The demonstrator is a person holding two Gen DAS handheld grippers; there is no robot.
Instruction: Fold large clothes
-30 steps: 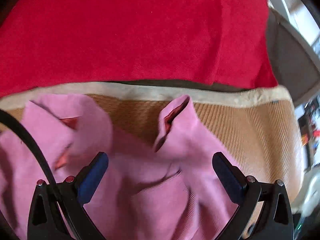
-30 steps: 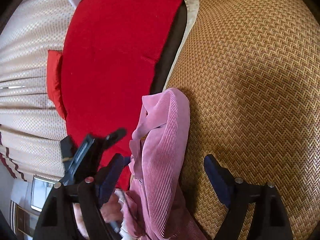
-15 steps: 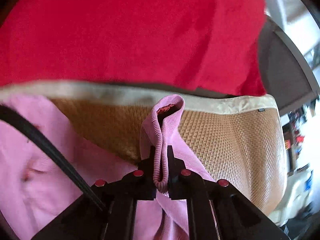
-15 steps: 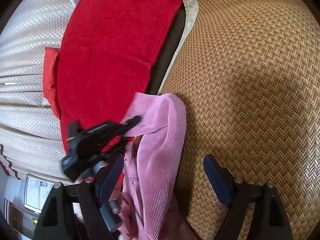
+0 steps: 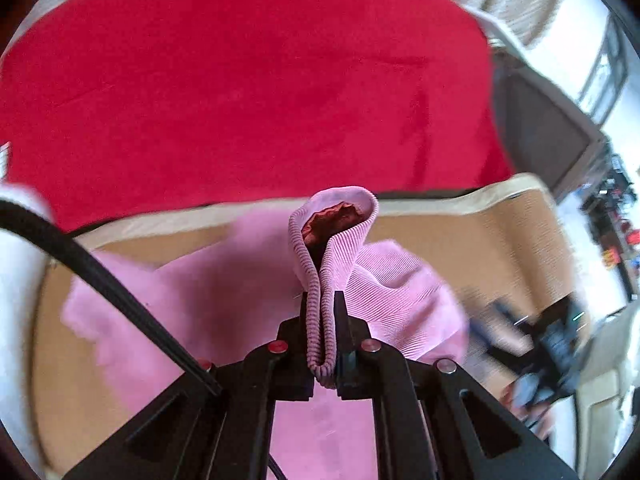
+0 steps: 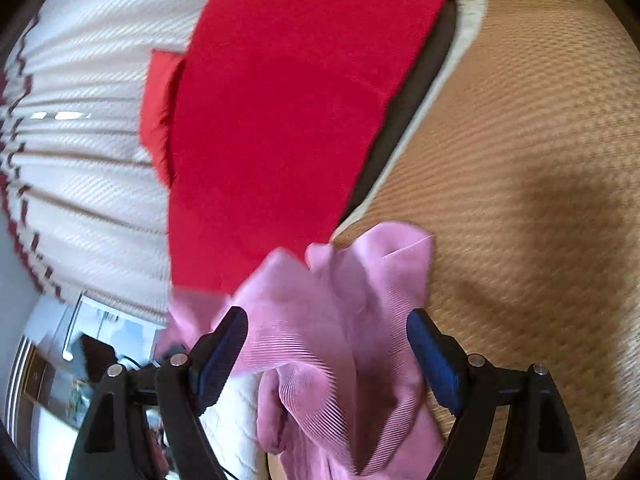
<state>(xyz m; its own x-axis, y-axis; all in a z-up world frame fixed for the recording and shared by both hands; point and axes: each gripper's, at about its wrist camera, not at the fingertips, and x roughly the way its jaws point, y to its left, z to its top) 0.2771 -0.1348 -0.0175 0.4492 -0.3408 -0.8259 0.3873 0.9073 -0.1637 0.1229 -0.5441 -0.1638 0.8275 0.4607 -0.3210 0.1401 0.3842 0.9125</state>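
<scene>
One big woven mat (image 6: 540,160) covers the surface here, straw-coloured and flat, a sensible bed for folding because the cloth can spread on it without sliding into gaps. Behind it lies a wide red blanket (image 5: 240,80), pushed back past the mat's pale border, so it stays out of the work. Between the two, at the mat's near edge, is the pink ribbed garment (image 5: 392,296) — bunched, partly lifted, far from flat.

The left gripper (image 5: 323,344) is clamped tight on a doubled ribbed edge of the garment, the fold standing up between its fingers like a loop; I judge it is held that way to raise the piece and shake out its shape. The right gripper (image 6: 328,348) hangs with its jaws wide apart, blue pads (image 6: 436,360) on either side of the cloth and not pressing it — ready, I think, to take a second edge so both ends can be pulled straight. In the left view the right gripper is only a blur.
</scene>
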